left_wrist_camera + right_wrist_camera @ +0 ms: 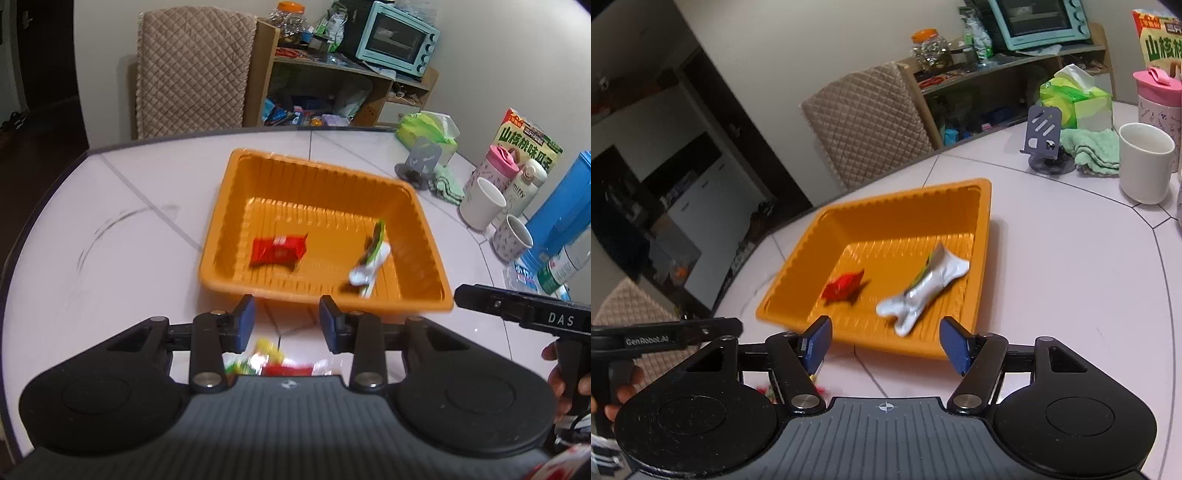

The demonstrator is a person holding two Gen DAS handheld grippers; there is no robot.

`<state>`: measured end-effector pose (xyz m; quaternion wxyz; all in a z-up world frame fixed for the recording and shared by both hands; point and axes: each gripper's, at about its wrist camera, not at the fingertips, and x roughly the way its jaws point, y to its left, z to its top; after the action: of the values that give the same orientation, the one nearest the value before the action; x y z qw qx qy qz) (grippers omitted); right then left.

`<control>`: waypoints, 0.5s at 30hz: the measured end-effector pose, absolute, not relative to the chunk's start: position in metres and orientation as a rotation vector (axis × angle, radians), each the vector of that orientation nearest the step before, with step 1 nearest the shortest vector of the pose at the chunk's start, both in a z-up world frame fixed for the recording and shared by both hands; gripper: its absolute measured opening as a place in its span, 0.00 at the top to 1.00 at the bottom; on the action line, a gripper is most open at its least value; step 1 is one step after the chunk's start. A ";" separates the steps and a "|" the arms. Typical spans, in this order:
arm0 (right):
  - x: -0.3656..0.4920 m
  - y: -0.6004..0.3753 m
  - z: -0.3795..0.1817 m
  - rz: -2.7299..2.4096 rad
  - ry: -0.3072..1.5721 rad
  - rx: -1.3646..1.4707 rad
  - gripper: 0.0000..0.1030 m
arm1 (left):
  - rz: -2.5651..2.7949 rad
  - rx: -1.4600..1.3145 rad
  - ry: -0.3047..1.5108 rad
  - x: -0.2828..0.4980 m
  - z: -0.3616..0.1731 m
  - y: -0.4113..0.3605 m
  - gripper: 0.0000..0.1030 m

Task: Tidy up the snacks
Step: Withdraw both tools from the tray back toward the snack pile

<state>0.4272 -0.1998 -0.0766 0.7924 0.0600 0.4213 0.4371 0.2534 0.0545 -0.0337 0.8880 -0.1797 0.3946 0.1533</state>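
two snacks, a red packet and a white wrapper, lie in the orange tray just ahead of left gripper and right gripper, both spread, empty; bare counter around; blurred packets below left gripper half hidden.

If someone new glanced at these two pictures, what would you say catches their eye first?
The bright orange basket in the middle of the pale table stands out at once. Inside it lie a red snack packet toward its left and a white and green wrapper toward its right. Next come the blue pads on each gripper's fingers in the foreground, apart with nothing between them, short of the basket's near rim.
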 end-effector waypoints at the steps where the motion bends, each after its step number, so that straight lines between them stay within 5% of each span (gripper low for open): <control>1: 0.422 -0.202 -0.076 0.944 0.903 0.113 0.36 | 0.324 -0.376 0.823 0.246 -0.034 0.053 0.67; 15: 0.363 -0.226 -0.085 1.003 0.918 -0.008 0.35 | 0.356 -0.359 0.879 0.174 -0.049 0.013 0.65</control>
<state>0.3629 -0.2264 -0.0855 0.7776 -0.0038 0.4245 0.4637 0.1739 0.0127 -0.0489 0.8742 -0.1719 0.4211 0.1703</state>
